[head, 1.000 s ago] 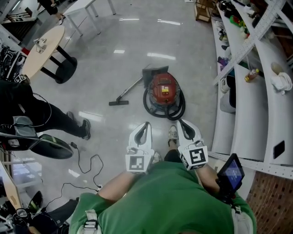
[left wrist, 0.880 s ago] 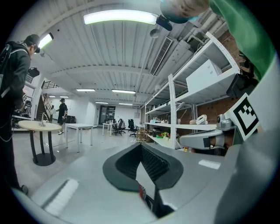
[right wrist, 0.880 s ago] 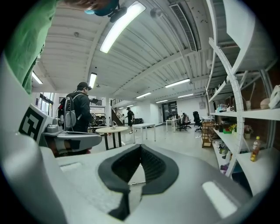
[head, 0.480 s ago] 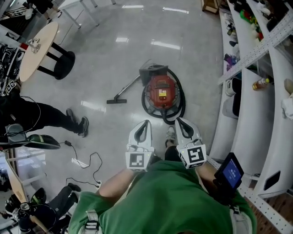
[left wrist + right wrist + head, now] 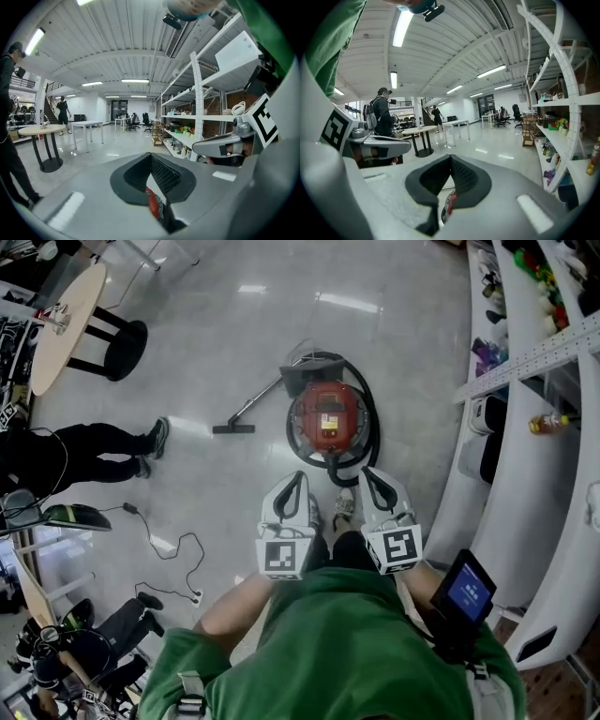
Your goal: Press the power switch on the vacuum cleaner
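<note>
- Left gripper (image 5: 299, 476), right gripper (image 5: 367, 472): both closed up, empty, short of the red vacuum cleaner (image 5: 327, 421).
- Risk: hose (image 5: 373, 437) looped by the feet; a stumble spoils the press.

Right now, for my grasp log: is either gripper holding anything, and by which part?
Nothing is held: the left gripper and right gripper both have their jaws together, empty.

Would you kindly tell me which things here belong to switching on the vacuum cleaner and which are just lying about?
For the job: red vacuum cleaner, left gripper, right gripper, both shut and empty.
Lying about: round table, floor cable, shelf bottle.
</note>
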Demonstrator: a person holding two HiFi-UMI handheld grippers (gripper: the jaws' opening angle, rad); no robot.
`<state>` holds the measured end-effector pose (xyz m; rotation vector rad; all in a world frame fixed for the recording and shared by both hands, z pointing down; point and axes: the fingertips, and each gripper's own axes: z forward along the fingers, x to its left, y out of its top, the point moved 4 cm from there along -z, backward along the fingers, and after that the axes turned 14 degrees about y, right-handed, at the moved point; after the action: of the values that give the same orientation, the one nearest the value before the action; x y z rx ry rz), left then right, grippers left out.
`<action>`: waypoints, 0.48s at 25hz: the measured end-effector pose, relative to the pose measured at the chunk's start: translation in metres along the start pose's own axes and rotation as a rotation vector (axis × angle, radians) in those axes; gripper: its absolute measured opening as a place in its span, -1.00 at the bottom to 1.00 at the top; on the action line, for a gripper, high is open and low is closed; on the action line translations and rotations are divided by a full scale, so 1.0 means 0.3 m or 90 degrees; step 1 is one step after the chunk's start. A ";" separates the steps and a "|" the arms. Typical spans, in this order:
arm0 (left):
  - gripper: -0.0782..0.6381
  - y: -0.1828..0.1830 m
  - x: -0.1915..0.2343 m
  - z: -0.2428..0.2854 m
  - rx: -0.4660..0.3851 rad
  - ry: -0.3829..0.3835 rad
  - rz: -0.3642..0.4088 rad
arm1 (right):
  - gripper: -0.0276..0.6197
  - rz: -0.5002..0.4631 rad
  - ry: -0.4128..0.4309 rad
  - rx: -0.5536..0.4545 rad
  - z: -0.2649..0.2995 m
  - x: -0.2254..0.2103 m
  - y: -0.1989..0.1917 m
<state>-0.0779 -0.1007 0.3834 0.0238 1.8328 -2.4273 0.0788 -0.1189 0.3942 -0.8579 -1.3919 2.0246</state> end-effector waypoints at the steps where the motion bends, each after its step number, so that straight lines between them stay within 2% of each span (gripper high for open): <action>1: -0.76 0.004 0.006 0.012 0.009 0.002 -0.001 | -0.92 0.002 -0.001 0.009 0.009 -0.008 0.006; 5: -0.76 0.011 0.036 0.063 0.032 0.010 -0.012 | -0.92 0.001 -0.004 0.030 0.051 -0.037 0.035; 12: -0.76 -0.077 0.030 0.166 0.060 0.002 -0.016 | -0.92 0.005 0.003 0.056 0.130 -0.086 -0.027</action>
<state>-0.0866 -0.1428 0.4187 0.0124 1.7288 -2.5304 0.0669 -0.1584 0.4175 -0.8313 -1.2884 2.0721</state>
